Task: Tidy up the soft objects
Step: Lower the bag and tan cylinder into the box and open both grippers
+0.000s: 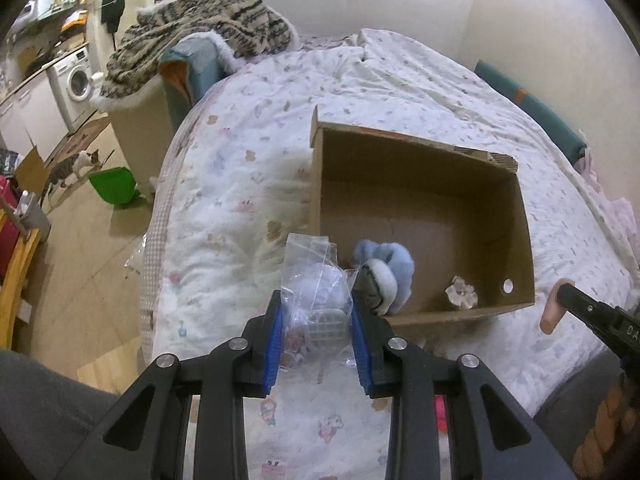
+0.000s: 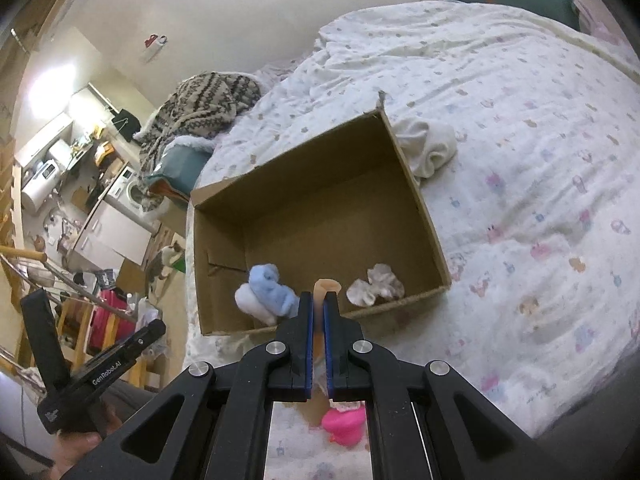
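Observation:
An open cardboard box [image 1: 516,216] [image 2: 424,208] lies on the bed. Inside it are a blue and white fuzzy sock bundle [image 1: 384,276] [image 2: 268,288] and a pale scrunchie [image 1: 461,292] [image 2: 376,282]. My left gripper [image 1: 318,300] is shut on a clear plastic bag [image 1: 316,280] holding white soft items, just in front of the box's near left corner. My right gripper [image 2: 319,300] is shut on a peach-coloured soft strip [image 2: 326,288] [image 1: 554,308], held above the box's near edge. A pink soft toy [image 2: 346,426] lies on the bed below the right gripper.
A white rolled cloth [image 2: 428,144] lies on the bed beside the box's far right corner. A patterned knit blanket [image 1: 200,28] [image 2: 200,108] is piled at the bed's far end. The floor to the left holds a green bin [image 1: 114,186], a cat [image 1: 68,170] and a washing machine [image 1: 74,84].

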A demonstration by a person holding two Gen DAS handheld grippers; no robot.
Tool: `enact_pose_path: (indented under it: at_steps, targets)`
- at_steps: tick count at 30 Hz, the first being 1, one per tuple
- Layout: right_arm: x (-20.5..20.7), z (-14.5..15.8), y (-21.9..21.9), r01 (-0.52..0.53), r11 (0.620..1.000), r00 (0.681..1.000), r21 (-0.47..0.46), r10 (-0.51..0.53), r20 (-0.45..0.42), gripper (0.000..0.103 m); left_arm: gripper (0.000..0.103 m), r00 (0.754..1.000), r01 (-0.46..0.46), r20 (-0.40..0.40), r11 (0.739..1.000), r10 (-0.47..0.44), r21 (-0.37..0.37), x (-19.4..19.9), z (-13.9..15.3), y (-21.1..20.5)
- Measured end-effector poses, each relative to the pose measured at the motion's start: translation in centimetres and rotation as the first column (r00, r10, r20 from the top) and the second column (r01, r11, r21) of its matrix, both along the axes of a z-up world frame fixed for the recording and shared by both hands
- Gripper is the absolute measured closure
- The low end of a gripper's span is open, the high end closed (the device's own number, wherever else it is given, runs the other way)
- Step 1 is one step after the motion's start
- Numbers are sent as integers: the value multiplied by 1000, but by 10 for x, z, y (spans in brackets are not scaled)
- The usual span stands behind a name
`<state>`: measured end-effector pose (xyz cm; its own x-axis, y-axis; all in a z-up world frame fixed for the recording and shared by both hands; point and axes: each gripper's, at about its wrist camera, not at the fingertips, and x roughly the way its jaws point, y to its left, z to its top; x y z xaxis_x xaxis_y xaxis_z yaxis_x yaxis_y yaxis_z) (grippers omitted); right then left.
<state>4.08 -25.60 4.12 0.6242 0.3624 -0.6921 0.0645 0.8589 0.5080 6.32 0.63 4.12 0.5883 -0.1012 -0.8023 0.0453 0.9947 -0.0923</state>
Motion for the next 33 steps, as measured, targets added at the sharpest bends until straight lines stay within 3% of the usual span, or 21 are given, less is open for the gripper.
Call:
enact_pose_path:
  at_steps: [12,25,30,33]
  targets:
    - [38,-2,-11,-13,1000,1000,-20,13,6,97,75,999,46,-21,998,-45,31,34,-7,-19]
    - [66,-31,-5,-32,999,998,-22,31,-50,97,75,990,116,-105,976,-98,182,75,-60,-64]
    - [68,-42,-5,-26,1000,997,-14,24,-76,97,75,982,132,-151,980,-109,148,90,-77,-75]
    - [71,-45,-7,-19,1000,996,-15,18,-82,97,75,973,177,-168,980,-161,88,96,-81,-88]
